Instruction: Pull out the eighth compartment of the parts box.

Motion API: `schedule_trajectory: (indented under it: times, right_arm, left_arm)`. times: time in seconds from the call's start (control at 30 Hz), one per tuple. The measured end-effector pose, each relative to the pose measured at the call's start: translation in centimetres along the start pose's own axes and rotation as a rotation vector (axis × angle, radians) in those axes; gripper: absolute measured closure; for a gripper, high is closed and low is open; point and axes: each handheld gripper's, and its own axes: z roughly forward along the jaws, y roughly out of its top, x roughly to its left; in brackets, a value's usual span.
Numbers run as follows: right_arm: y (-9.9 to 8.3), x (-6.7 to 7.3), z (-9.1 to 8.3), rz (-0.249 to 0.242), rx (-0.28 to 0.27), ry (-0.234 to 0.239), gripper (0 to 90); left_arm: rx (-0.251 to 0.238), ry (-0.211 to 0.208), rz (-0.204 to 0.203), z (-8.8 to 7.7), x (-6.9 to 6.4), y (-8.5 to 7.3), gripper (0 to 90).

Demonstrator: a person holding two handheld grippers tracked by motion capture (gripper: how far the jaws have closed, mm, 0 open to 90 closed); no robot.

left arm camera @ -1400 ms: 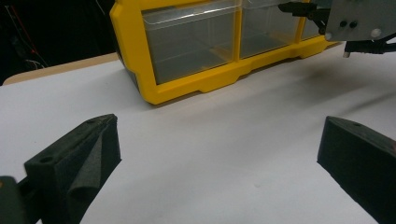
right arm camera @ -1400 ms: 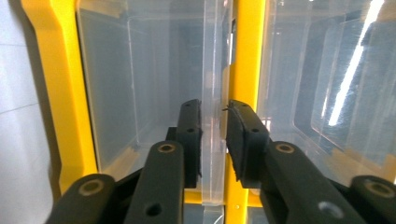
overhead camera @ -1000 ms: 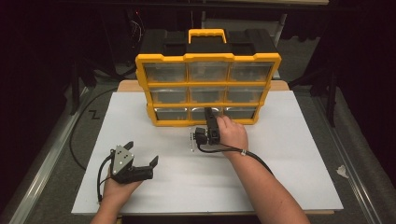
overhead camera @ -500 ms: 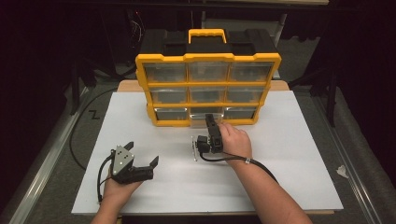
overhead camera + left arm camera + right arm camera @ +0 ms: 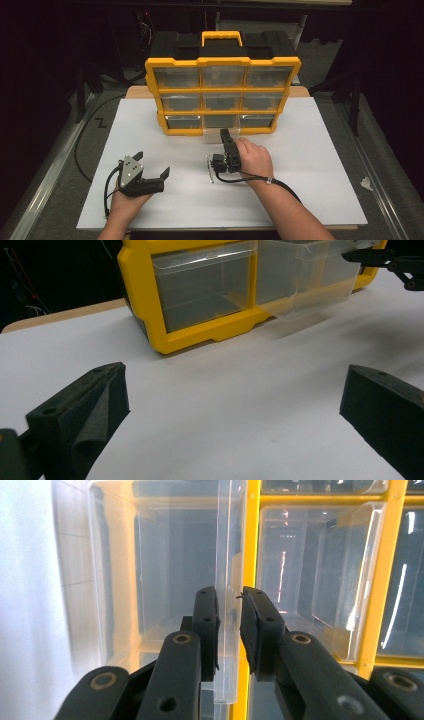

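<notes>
Right gripper (image 5: 229,630), jaws clamped on the front lip of the clear drawer (image 5: 165,580), bottom-middle slot of the yellow organizer (image 5: 222,95), partly drawn out. Pull straight and level toward the near edge. Left gripper (image 5: 150,167) rests wide open, near left.

black grippers (image 5: 150,176), trailing cables, bare forearms

A white sheet (image 5: 310,165) is covering the bench (image 5: 140,91), whose wooden far edge is peeking out at both far corners. Grey carpeted floor (image 5: 395,165) is lying along both sides, with a black cable (image 5: 82,145) looping off the left edge. The room beyond the far edge is sitting in darkness.
</notes>
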Motion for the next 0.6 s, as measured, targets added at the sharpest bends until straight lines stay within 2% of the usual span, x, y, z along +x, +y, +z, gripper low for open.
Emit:
schedule_trajectory:
  times: [0.6]
  right_arm:
    - [-0.1,0.2,-1.9,-0.004,-0.025,-0.001,78.9]
  left_arm:
    - [-0.001,-0.003,0.001,0.0,0.0,0.0,0.3]
